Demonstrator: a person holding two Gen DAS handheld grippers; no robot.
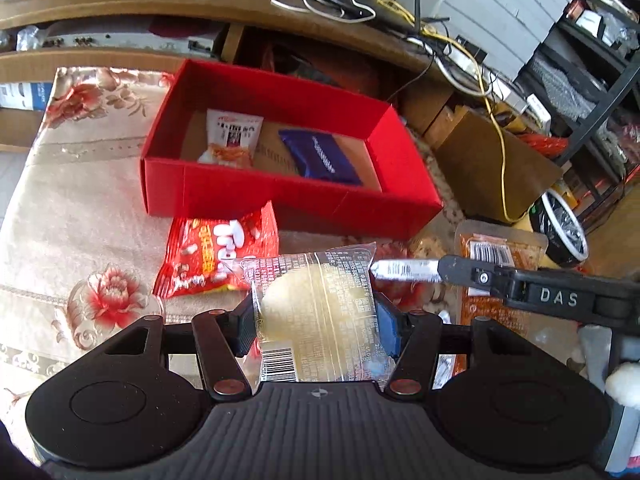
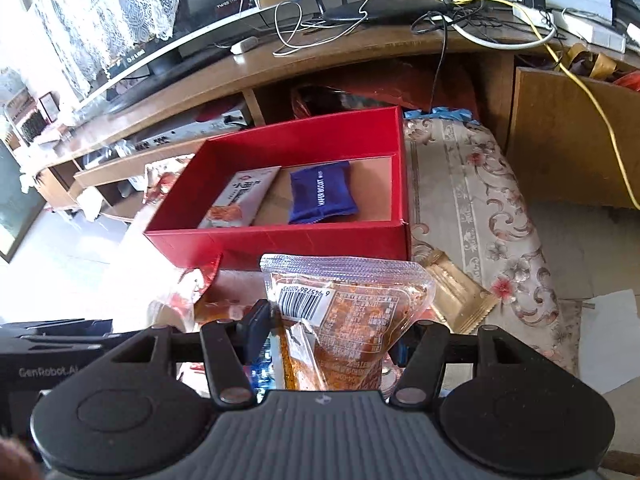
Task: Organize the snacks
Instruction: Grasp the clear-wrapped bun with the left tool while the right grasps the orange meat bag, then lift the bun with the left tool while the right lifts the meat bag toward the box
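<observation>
Spreading under everything: a floral cloth (image 1: 72,184) over the surface, with a wooden TV stand (image 1: 140,4) and tangled cables (image 2: 440,4) rising behind the far edge. Sitting toward the far edge of the surface: an open red box (image 1: 288,196), already holding a white snack packet (image 1: 232,138) on its left side and a blue biscuit packet (image 1: 320,156) just beside it on the right. Lying against the box's near wall, flat on the cloth: a red snack bag (image 1: 212,256). Resting near the right edge of the surface: a gold wrapper (image 2: 456,296).

Left gripper (image 1: 316,332): fingers (image 1: 244,332) narrowed and pressing both sides of a clear-wrapped pale pastry (image 1: 316,308), holding it above the cloth on the near side of the box. Right gripper (image 2: 328,332): fingers (image 2: 254,328) narrowed, clamping a clear pouch of orange-brown spicy snack (image 2: 352,320), barcode label facing up, hanging over the near part of the surface, short of the box's near wall.
</observation>
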